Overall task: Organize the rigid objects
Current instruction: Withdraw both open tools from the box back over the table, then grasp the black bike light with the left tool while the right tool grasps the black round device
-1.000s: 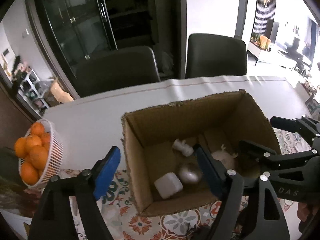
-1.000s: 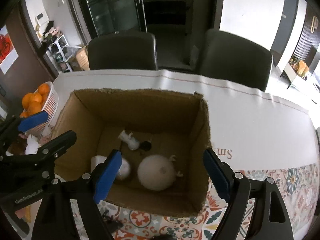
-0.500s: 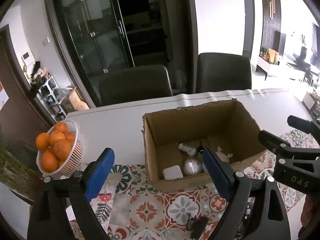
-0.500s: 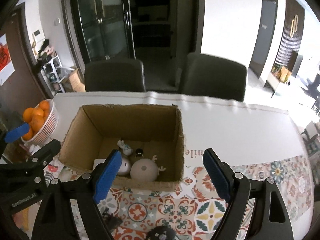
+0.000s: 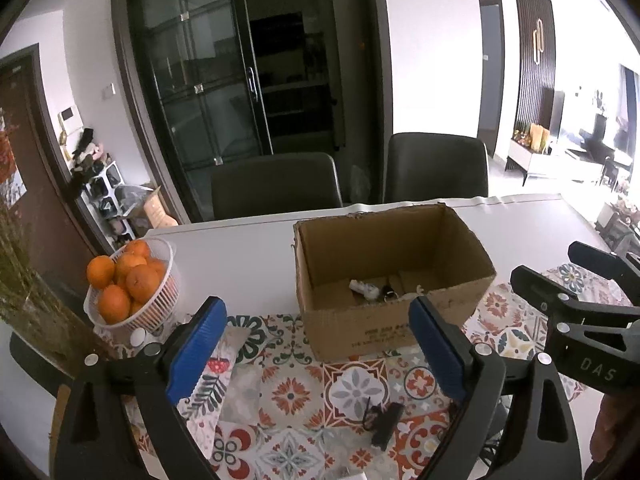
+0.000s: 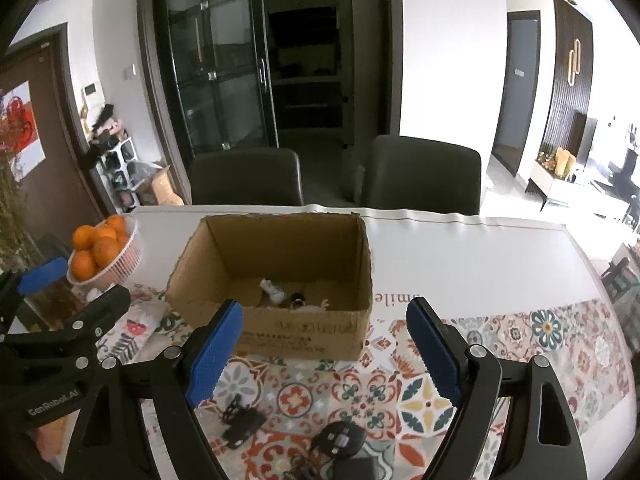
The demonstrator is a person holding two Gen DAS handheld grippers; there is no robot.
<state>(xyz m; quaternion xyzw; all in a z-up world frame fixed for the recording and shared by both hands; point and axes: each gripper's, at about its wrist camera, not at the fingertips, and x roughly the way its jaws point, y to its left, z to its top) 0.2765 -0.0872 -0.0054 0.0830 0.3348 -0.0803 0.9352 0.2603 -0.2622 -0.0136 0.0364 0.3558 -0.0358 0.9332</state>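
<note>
The cardboard box (image 6: 280,280) sits mid-table on the patterned cloth with a few small white things already inside. Looks like we're between pickups: both the left gripper (image 5: 316,352) and right gripper (image 6: 324,352) hang in front of it, jaws spread wide, holding nothing. Next grab is probably the black keyfob-ish thing (image 6: 242,424) or the round black gadget (image 6: 339,438) lying near the grippers. Orange basket (image 5: 132,280) off to the left isn't in the way.
</note>
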